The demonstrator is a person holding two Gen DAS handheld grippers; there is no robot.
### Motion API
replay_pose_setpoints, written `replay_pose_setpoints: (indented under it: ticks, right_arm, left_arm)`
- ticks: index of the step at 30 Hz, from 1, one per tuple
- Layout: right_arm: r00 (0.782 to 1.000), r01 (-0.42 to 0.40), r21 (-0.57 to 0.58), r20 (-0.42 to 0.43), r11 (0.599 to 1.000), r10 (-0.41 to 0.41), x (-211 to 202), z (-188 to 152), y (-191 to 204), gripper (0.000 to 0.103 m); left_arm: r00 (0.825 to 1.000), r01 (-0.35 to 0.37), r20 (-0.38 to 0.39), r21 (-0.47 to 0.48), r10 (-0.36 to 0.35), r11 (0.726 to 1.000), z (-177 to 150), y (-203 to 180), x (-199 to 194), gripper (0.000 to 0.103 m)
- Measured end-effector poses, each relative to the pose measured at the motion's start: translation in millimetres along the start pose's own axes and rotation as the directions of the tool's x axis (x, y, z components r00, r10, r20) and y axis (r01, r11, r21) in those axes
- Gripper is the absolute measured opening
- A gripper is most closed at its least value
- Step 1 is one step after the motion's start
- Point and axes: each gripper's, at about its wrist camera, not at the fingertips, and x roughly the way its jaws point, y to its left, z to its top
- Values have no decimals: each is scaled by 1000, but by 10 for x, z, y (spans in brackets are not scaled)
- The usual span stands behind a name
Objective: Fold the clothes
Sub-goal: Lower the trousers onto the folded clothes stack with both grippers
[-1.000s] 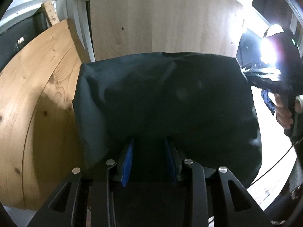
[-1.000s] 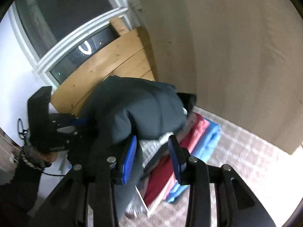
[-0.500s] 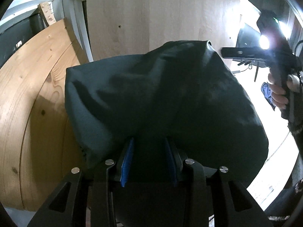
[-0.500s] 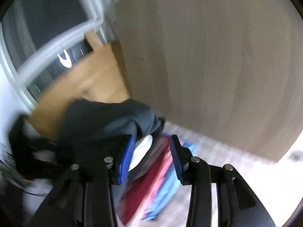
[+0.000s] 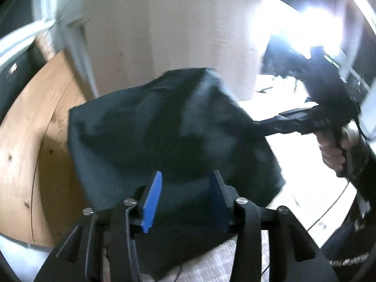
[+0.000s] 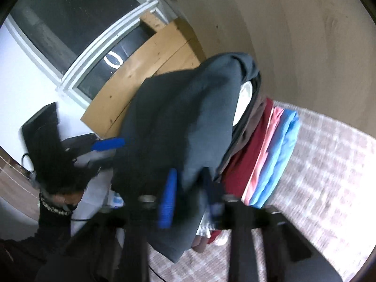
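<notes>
Your left gripper [image 5: 185,195], seen from its own wrist camera, is opening, its blue pads spread with the dark garment [image 5: 164,122] lying loose between them, so let it go fully before you pull back or the cloth will drag and spoil the fold. That garment sits draped high, next to the round wooden tabletop [image 5: 30,141], and your right hand [image 5: 336,150] reaches in from the right edge, tilted down toward the cloth. From the right wrist camera, your right gripper [image 6: 190,188] is closing on a fold of the same dark garment [image 6: 183,122], which lies on top of the stack of folded clothes [image 6: 270,155]; pinch only the top layer and keep the red and blue pieces below undisturbed. Your left hand [image 6: 61,190] grips its tool low at the left edge.
</notes>
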Motion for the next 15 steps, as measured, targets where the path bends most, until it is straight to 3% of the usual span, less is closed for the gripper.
replay_pose_setpoints:
  ticks: [2, 4, 8, 9, 12, 15]
  right_arm:
    - [994, -108, 27, -13, 994, 108, 8, -46, 66, 14]
    - [991, -123, -23, -63, 992, 121, 90, -98, 237, 14]
    - [991, -127, -43, -48, 991, 125, -40, -109, 201, 38]
    - [991, -131, -41, -38, 991, 129, -90, -108, 169, 38]
    - [995, -61, -15, 75, 998, 62, -359, 28, -108, 38]
    - [994, 38, 34, 102, 999, -41, -438, 310, -462, 38]
  left_arm:
    - [1000, 9, 7, 26, -9, 1000, 52, -91, 16, 42]
    - [1000, 22, 18, 35, -23, 999, 126, -124, 57, 46]
    - [997, 21, -68, -2, -21, 1000, 177, -86, 452, 46]
    - [996, 13, -89, 3, -13, 1000, 146, -101, 524, 46]
    - [995, 0, -101, -4, 0, 1000, 110, -147, 527, 46]
    - [997, -4, -74, -19, 2, 1000, 242, -290, 334, 47]
